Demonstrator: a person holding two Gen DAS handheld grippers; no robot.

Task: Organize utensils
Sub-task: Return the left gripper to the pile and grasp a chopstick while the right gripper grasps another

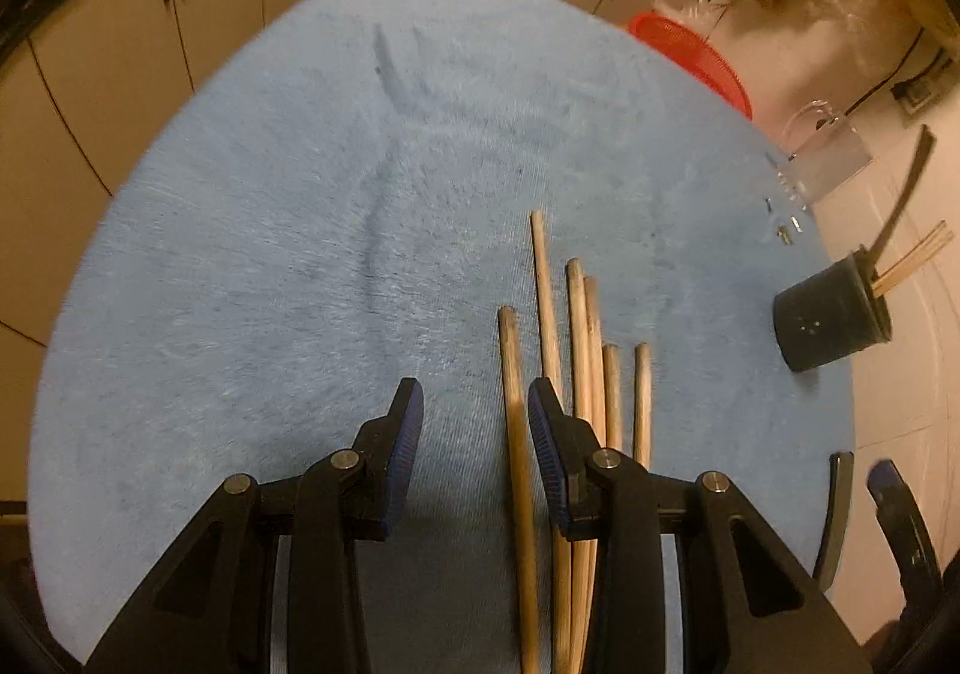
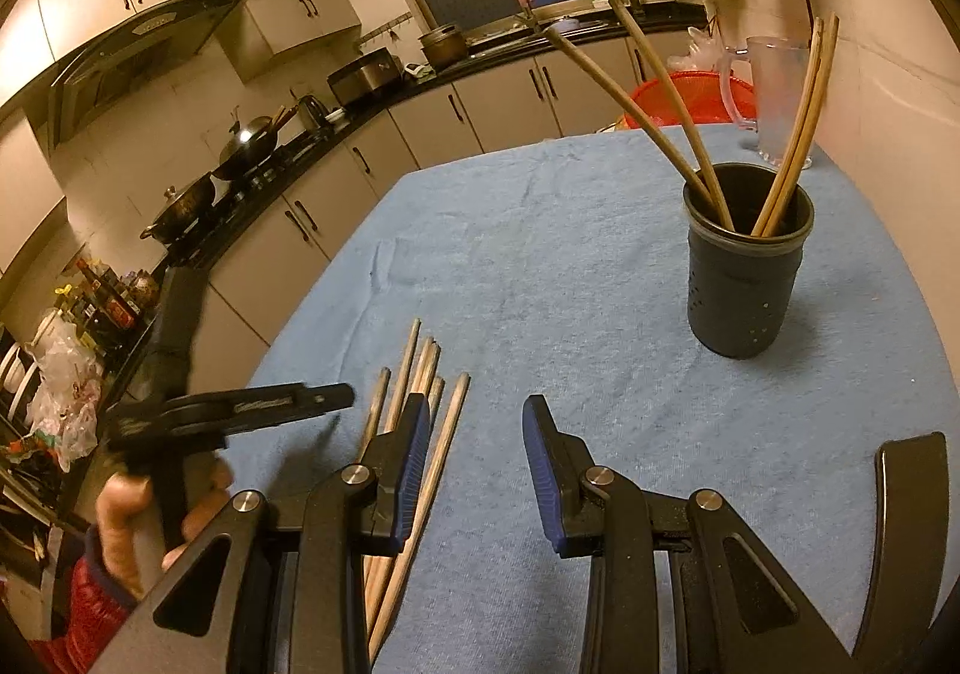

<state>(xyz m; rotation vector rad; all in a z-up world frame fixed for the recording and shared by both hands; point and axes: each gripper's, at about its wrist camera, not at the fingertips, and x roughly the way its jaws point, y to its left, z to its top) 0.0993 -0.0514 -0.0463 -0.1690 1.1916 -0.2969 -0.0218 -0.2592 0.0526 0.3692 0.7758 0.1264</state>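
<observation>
Where the left gripper (image 1: 474, 416) hangs over the table, its jaws stand apart with nothing pressed between them; one wooden chopstick of the loose bundle (image 1: 576, 374) runs up through the gap close to the right-hand jaw, touching neither pad as far as can be seen.

- Loose bundle: six sticks or so, flat on the blue cloth (image 1: 270, 254), mostly under and beyond the right-hand jaw, tips pointing away from it.
- Right gripper (image 2: 477, 446): jaws likewise apart, empty, only bare cloth between them. The same bundle (image 2: 420, 374) lies beside and under its left-hand jaw.
- Dark holder cup (image 2: 747, 260): upright, well ahead of the right gripper's jaws and off to their right; four chopsticks already stand in it, leaning outward in two pairs.
- Clear pitcher (image 2: 774, 92) and red basket (image 2: 684, 98): past the cup, at the table's far end.
- Person's hand (image 2: 129, 524) with a red sleeve, holding the left gripper's handle, left of the right gripper's jaws.
</observation>
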